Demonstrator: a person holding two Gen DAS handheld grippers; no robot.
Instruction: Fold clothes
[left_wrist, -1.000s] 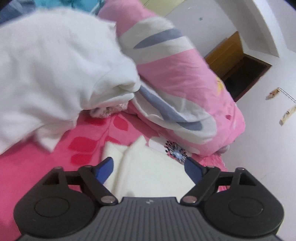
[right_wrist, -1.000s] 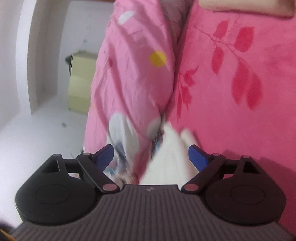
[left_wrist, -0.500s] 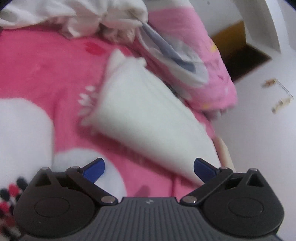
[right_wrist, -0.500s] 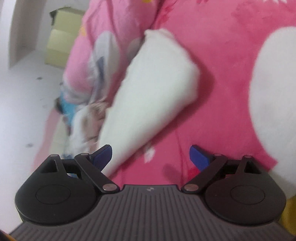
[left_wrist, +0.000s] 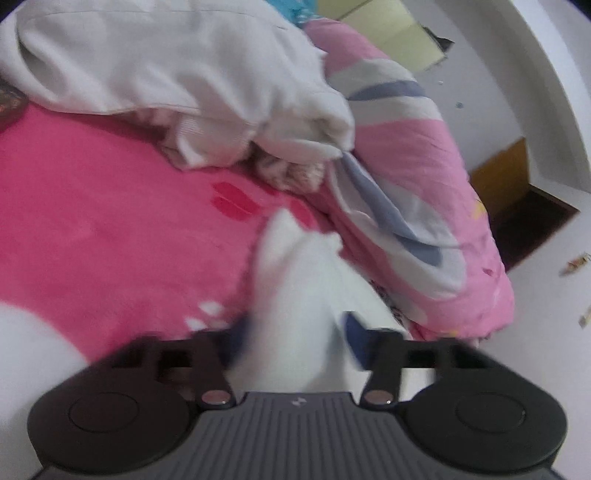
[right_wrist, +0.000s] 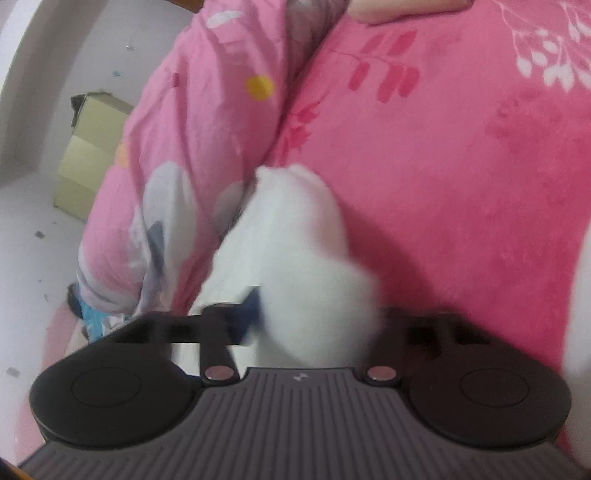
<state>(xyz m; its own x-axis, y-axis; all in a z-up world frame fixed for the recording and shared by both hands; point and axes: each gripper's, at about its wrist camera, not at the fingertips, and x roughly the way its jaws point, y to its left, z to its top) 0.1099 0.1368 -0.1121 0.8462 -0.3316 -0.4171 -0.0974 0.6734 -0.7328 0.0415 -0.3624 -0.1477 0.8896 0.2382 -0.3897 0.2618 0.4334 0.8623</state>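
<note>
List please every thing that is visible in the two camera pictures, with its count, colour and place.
folded white cloth: 1, white, on the pink sheet, between both grippers' fingers
pink bed sheet with red leaf print: 1, pink, under everything
rolled pink quilt with white and grey-blue patches: 1, along the bed's edge
heap of white clothes: 1, white, far part of the bed
yellow-green cardboard box: 1, on the floor beyond the quilt
left gripper: black with blue pads, closing on the cloth, blurred
right gripper: black, blue pad; cloth hides the other finger
</note>
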